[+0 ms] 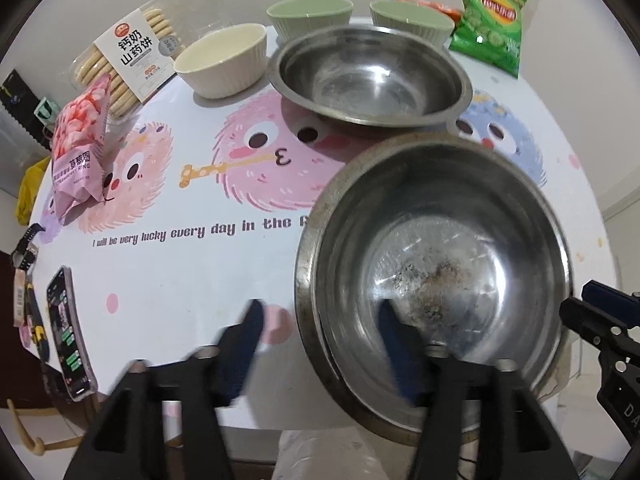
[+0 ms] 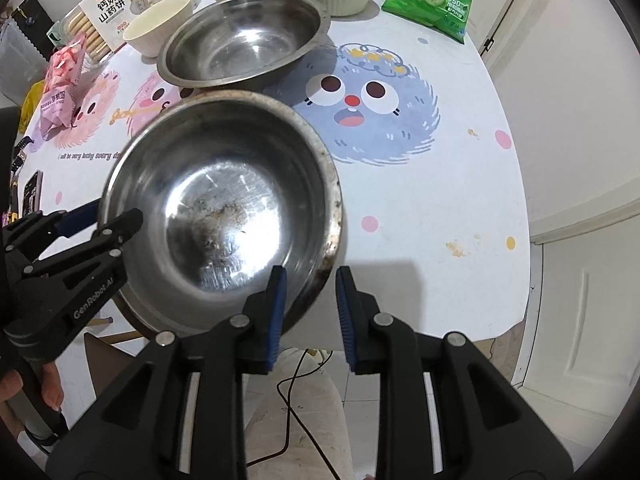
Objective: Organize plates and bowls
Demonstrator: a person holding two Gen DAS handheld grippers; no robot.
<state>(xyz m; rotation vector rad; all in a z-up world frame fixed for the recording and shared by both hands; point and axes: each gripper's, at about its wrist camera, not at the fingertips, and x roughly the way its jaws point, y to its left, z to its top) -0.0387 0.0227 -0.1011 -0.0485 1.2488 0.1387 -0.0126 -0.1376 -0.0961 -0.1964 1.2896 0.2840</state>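
Observation:
A scuffed steel bowl with burnt marks inside sits at the table's front edge, partly overhanging it. A second rim under it suggests it is nested in another steel bowl. My left gripper straddles its left rim, one finger inside and one outside, jaws wide and clear of the metal. My right gripper straddles the right rim the same way, with a gap on both sides of it. A third steel bowl stands just behind.
At the back stand a cream bowl and two green bowls. A green crisp bag, a biscuit tray and a pink snack bag ring the table. A phone lies at the left edge.

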